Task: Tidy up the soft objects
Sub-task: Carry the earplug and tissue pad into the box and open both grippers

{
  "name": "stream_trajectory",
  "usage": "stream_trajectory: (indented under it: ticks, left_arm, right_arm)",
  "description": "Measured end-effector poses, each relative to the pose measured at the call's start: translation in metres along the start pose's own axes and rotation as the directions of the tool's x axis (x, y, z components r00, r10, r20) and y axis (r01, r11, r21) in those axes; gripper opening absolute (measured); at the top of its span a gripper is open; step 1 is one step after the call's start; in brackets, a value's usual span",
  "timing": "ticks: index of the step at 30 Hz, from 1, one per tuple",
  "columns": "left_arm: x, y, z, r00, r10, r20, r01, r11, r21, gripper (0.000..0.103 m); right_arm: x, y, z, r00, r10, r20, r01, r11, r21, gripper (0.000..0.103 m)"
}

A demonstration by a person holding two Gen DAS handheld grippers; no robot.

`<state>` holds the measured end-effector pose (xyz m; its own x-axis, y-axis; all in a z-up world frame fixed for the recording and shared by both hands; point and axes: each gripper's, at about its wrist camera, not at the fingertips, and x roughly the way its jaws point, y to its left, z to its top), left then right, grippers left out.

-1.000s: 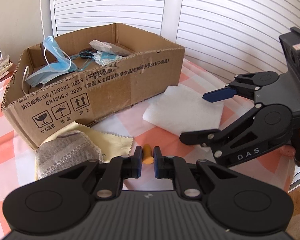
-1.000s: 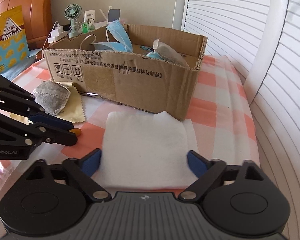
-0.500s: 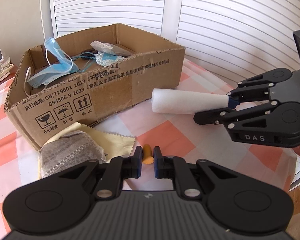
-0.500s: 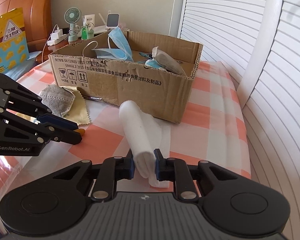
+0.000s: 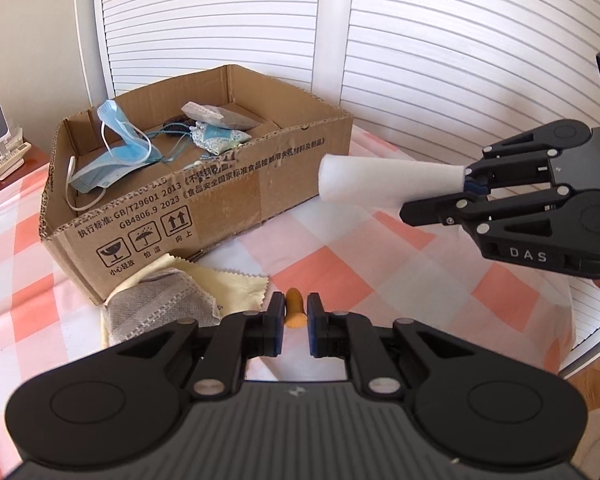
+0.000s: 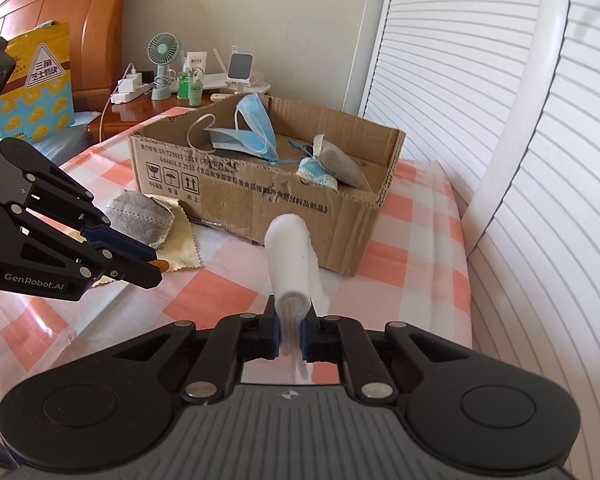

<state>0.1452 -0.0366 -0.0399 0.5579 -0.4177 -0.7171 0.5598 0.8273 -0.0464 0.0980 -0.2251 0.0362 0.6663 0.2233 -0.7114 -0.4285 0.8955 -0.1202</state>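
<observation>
right gripper (image 6: pixel 289 334): fingers just closed, pinching the white pad (image 6: pixel 290 264), bunched up off the bed
left gripper (image 5: pixel 293 322): clenched on orange earplug (image 5: pixel 293 312)

You are in a home bedroom: beyond your fingertips to the left stand a wooden headboard (image 6: pixel 56 12) and a bedside table (image 6: pixel 140 112) with a small fan (image 6: pixel 163 50); white louvred doors (image 6: pixel 480 80) rise right.

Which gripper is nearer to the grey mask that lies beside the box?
Left. The left gripper, shut on an orange earplug, is just beside the grey mask. The right gripper holds the white cloth farther off.
</observation>
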Motion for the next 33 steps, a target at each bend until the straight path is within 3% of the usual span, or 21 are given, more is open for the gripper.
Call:
stream_trajectory:
  ticks: [13,20,26,28,30,32,33]
  left_arm:
    - [-0.036,0.002,0.015,1.000,-0.017,0.021,0.017,1.000,0.015,0.010]
    - [-0.050,0.023,0.056,0.995,0.043,0.087,-0.046,0.998,0.030,0.010]
    - [-0.029,0.058,0.097,0.989,0.113,0.100,-0.115,0.993,0.009,0.011]
    - [-0.016,0.068,0.104,0.985,0.139,0.098,-0.140,0.990,0.004,0.024]
    - [-0.003,0.077,0.106,0.984,0.155,0.091,-0.155,0.988,-0.009,0.061]
    - [0.002,0.083,0.104,0.978,0.179,0.109,-0.176,0.984,-0.032,0.074]
    - [0.001,0.086,0.102,0.975,0.192,0.112,-0.188,0.981,-0.047,0.075]
  right_arm:
    - [-0.034,0.006,0.015,0.998,-0.001,0.067,0.005,0.998,-0.062,0.011]
    - [-0.043,-0.001,0.030,0.993,-0.015,0.114,0.022,0.998,-0.066,0.011]
    - [-0.040,-0.010,0.044,0.990,-0.024,0.140,0.032,0.998,-0.056,0.011]
    - [-0.038,-0.013,0.048,0.989,-0.023,0.146,0.031,0.998,-0.050,0.011]
    - [-0.035,-0.015,0.052,0.989,-0.021,0.148,0.027,0.999,-0.044,0.011]
    - [-0.030,-0.016,0.056,0.989,-0.021,0.149,0.028,0.999,-0.043,0.011]
    - [-0.028,-0.016,0.058,0.989,-0.020,0.147,0.026,0.999,-0.043,0.011]
